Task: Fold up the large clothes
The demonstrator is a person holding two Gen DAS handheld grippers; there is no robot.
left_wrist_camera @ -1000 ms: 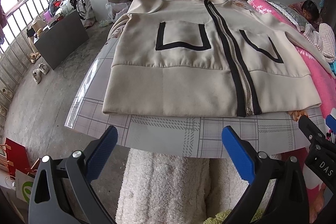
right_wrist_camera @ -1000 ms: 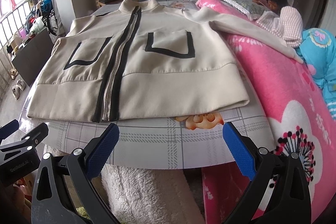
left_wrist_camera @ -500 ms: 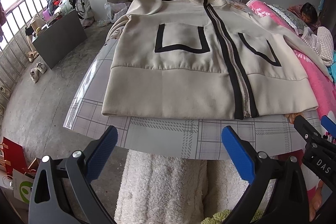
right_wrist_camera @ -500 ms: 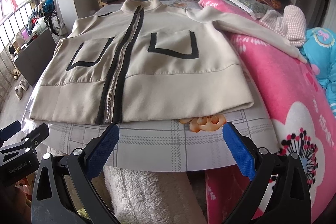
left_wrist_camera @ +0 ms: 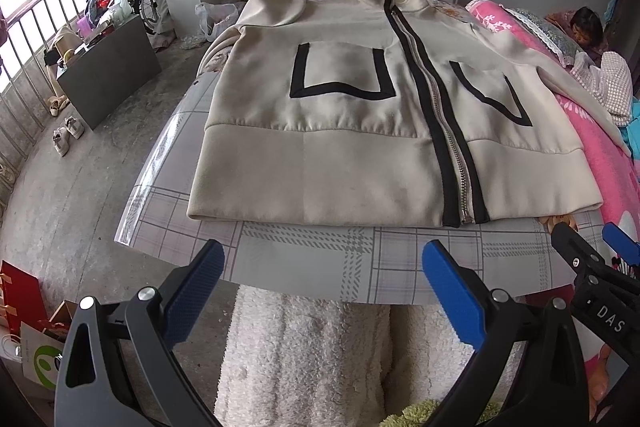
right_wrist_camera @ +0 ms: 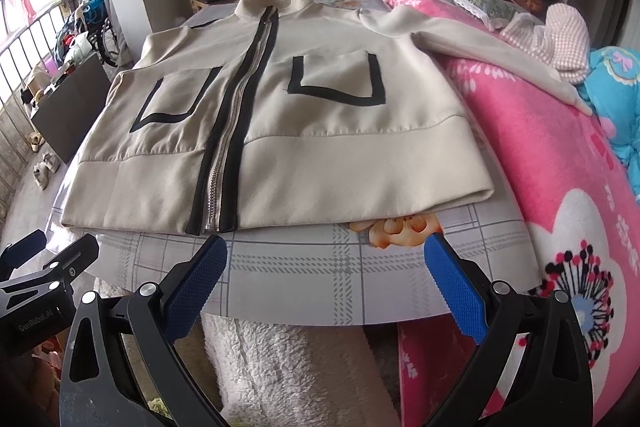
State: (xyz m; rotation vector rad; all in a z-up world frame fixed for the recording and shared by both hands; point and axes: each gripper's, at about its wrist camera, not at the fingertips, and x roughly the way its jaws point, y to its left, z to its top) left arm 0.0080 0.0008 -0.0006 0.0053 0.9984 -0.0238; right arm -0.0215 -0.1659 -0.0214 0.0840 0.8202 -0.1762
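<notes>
Both views have crept a little closer over the last second, so the jacket point(left_wrist_camera: 360, 131) fills more of each picture, though nothing on it has shifted; I judge the fold has not yet begun and this is only the approach. At the far left of the room a railed window runs beside a dark cabinet point(left_wrist_camera: 108, 67) with shoes point(left_wrist_camera: 68, 135) on the concrete floor. Next comes the left tongs point(left_wrist_camera: 320, 291), spread wide and empty, poised short of the counter point(left_wrist_camera: 304, 259), whose checked plastic cover shows bare along the near edge. On it lies the cream jacket, front up and zipped, hem toward the cameras, collar away, its black zip band slightly right of centre in the left view. The right tongs point(right_wrist_camera: 326, 277) hang equally wide and empty near the hem's right half. That sleeve point(right_wrist_camera: 480, 47) trails off the counter onto the pink blanket point(right_wrist_camera: 560, 163) of a bed, where a person lies at the far right. It probably needs bringing in first.
</notes>
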